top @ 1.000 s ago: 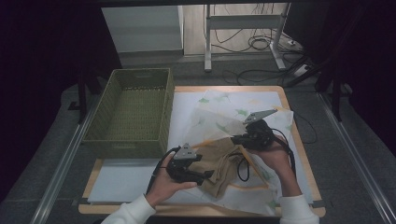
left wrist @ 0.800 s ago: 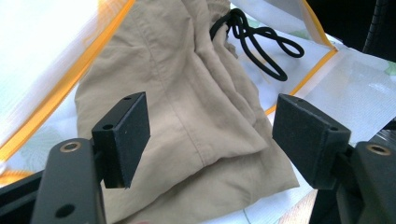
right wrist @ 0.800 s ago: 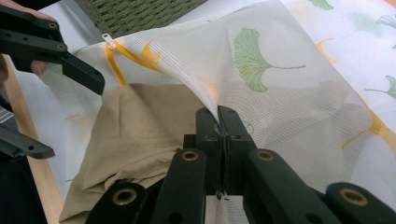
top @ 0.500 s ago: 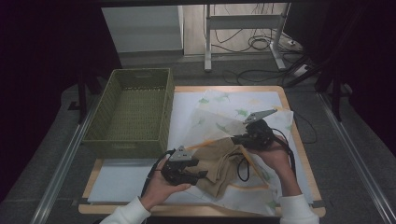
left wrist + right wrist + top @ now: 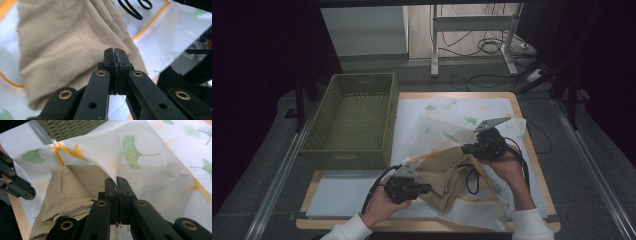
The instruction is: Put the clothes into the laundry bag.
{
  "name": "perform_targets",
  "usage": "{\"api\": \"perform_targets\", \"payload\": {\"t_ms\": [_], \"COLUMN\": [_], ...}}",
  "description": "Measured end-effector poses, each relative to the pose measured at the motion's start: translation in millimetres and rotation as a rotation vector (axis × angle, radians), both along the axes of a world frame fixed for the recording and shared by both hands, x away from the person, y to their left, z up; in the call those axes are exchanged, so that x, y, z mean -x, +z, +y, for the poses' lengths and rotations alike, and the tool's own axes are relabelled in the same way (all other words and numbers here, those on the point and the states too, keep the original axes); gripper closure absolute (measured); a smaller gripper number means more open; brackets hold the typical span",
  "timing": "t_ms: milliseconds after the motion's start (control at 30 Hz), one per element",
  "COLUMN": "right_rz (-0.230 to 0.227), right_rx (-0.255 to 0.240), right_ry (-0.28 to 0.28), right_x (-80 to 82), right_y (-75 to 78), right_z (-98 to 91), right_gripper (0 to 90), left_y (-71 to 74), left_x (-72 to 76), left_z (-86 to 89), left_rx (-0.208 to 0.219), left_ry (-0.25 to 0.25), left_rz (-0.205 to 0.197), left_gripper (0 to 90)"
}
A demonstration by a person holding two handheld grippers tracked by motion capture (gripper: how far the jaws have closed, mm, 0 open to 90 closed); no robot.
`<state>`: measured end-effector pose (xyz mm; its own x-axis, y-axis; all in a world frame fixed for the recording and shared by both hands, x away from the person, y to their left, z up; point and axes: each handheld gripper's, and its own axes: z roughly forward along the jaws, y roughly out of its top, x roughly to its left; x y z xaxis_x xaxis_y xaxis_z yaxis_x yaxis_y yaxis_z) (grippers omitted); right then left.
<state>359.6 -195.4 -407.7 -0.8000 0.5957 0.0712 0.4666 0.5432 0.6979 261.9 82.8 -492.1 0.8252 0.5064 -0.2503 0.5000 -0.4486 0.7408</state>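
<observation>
The tan garment (image 5: 447, 175) lies half inside the mesh laundry bag (image 5: 462, 130) on the bench (image 5: 332, 197). The left gripper (image 5: 424, 188), at its near-left edge, has just been closing its fingers, now pressed together at the cloth's edge. The right gripper (image 5: 464, 148) pinches the bag's flap, holding it up.
</observation>
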Motion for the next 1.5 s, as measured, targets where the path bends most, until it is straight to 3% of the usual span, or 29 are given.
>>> {"api": "perform_targets", "payload": {"t_ms": [200,433,667,1000,1267,1500], "right_rz": [-0.005,0.000,0.008,0.014,0.017,0.023], "right_rx": [0.006,0.006,0.008,0.013,0.013,0.018], "right_ry": [0.006,0.008,0.013,0.011,0.014,0.018], "right_x": [0.2,0.8,0.9,2.3,2.5,2.2], "right_y": [-0.3,0.1,-0.2,0.6,0.5,-0.7], "right_z": [1.6,2.0,3.3,4.3,4.8,6.4], "right_gripper": [87.4,87.4,87.3,87.3,87.3,87.3], "left_y": [-13.2,-19.1,-34.4,-34.3,-33.2,-32.9], "left_x": [3.0,4.6,0.3,-9.6,-17.1,-25.4], "left_z": [-9.3,-20.6,-35.5,-43.9,-53.4,-63.3], "left_rx": [-0.040,-0.074,-0.138,-0.119,-0.131,-0.116], "left_ry": [-0.017,-0.054,-0.045,-0.040,-0.021,0.002], "left_rz": [0.005,0.016,0.018,0.023,0.011,0.039], "left_gripper": [90.0,90.0,90.0,90.0,90.0,90.0]}}
